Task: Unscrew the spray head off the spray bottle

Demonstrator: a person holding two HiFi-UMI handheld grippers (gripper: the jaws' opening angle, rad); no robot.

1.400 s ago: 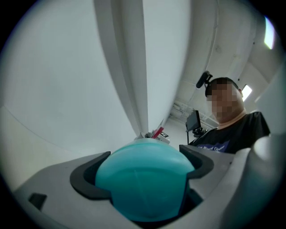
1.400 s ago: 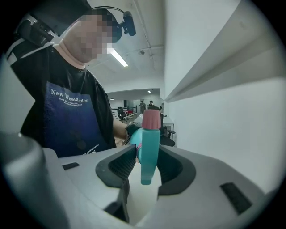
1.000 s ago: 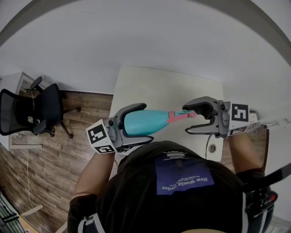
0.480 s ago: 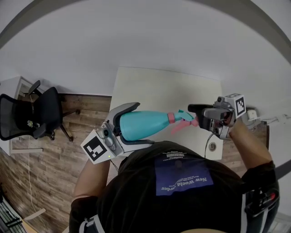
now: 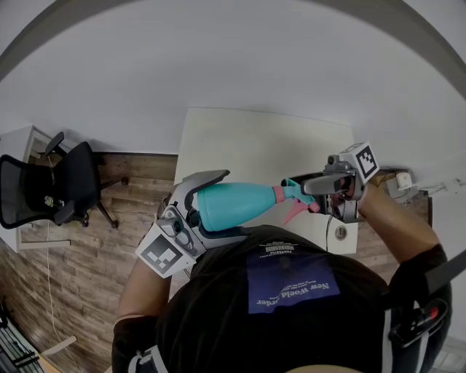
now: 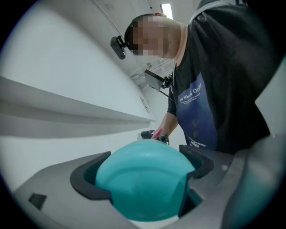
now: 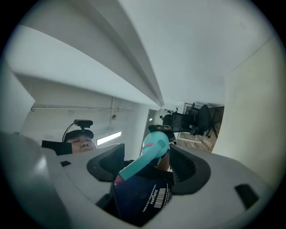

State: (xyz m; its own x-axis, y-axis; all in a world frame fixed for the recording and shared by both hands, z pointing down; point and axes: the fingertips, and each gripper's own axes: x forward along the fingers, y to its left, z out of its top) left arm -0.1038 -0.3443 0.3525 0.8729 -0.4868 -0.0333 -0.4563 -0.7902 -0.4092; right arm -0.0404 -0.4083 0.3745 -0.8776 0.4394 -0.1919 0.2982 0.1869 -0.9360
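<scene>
- White desk (image 5: pixel 247 138), rectangular, far edge against a pale wall (image 5: pixel 240 51).
- Round cable grommet (image 5: pixel 339 234) set in the desk near its right front corner.
- Black mesh office chair (image 5: pixel 51 186) left of the desk, on wood-plank floor (image 5: pixel 87 269).

We look down on a white table (image 5: pixel 255 146) whose far edge meets a plain pale wall (image 5: pixel 218 51). Brown wood-plank floor (image 5: pixel 87 291) runs along the table's left side. There a black office chair (image 5: pixel 73 175) stands just beside a low white cabinet (image 5: pixel 18 138), well left of the table. A ceiling light (image 6: pixel 166 10) glows overhead
</scene>
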